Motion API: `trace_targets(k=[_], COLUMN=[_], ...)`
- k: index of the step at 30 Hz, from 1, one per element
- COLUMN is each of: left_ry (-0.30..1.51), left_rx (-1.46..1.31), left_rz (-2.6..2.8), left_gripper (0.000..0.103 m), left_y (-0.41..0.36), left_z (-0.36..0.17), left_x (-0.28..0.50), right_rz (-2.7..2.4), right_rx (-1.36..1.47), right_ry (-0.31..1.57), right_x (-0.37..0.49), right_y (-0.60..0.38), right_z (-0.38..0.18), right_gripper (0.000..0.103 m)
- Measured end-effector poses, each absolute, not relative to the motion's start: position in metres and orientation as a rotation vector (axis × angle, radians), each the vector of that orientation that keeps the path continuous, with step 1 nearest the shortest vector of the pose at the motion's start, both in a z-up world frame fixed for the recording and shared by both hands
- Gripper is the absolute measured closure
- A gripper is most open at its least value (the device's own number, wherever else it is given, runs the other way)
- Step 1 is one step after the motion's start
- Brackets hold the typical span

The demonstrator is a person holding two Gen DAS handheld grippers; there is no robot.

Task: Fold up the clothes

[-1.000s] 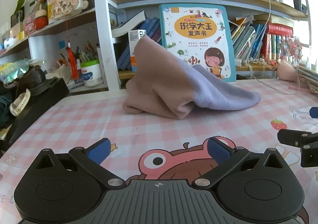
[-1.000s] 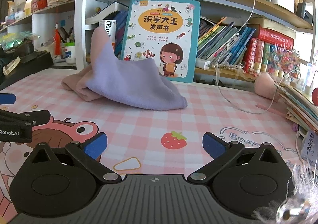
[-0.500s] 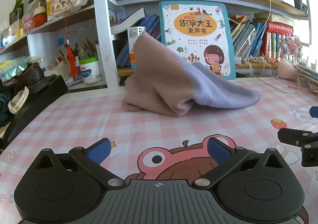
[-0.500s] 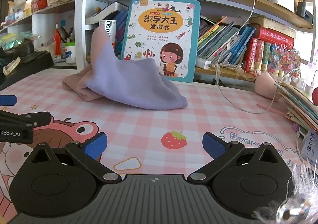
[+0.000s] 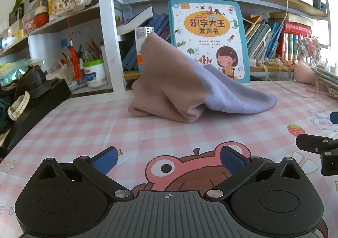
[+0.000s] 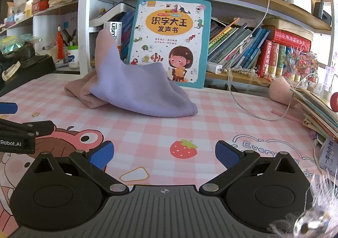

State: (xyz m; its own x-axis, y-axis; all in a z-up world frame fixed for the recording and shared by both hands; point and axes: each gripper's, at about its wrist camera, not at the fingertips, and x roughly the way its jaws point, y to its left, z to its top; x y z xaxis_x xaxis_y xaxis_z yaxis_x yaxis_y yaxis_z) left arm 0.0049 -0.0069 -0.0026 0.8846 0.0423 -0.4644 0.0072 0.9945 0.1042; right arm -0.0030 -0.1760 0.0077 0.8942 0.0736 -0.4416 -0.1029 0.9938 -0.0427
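A: Start at the tongs. How do they stand?

B: Left tongs point(image 5: 168, 158) are spread wide with nothing between the blue pads, low over the counter point(image 5: 147, 132). Right tongs point(image 6: 164, 153) are the same: wide apart, empty.

A: And the cloth?

B: The cloth point(image 5: 181, 81) lies in a heap on the counter, well ahead of both tongs and just in front of the book point(image 5: 208, 37), with its peak leaning up against the shelf there. It touches neither pair.

A: What is it made of?

B: It looks like fleece: matte, fuzzy, pink on one face and lilac on the other. It rises to a soft peak on the book's left and drapes down to a thin lilac corner point(image 6: 190, 110) on the counter.

A: How will it handle?

B: I judge it light and limp; it will sag and not hold a crease unaided. The nap should grip the pads well. The counter's checked mat looks smooth, so the cloth may slide when tugged.

A: Where to take it?

B: At single-layer edges, I think: the right tongs on that lilac corner, the left on the rolled pink hem point(image 5: 143, 111) at the heap's far side from it.
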Motion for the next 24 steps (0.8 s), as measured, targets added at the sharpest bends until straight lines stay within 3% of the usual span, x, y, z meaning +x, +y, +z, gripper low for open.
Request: trace_targets(k=[24], left_ry=[0.483], left_rx=[0.117], left_rz=[0.017], left_gripper=[0.0], left_y=[-0.009], left_z=[-0.0022], left_x=[0.0041], right_rz=[0.087], right_rx=[-0.064], right_ry=[0.466], right_x=[-0.0006], right_y=[-0.1742], right_z=[0.0107], right_gripper=[0.0])
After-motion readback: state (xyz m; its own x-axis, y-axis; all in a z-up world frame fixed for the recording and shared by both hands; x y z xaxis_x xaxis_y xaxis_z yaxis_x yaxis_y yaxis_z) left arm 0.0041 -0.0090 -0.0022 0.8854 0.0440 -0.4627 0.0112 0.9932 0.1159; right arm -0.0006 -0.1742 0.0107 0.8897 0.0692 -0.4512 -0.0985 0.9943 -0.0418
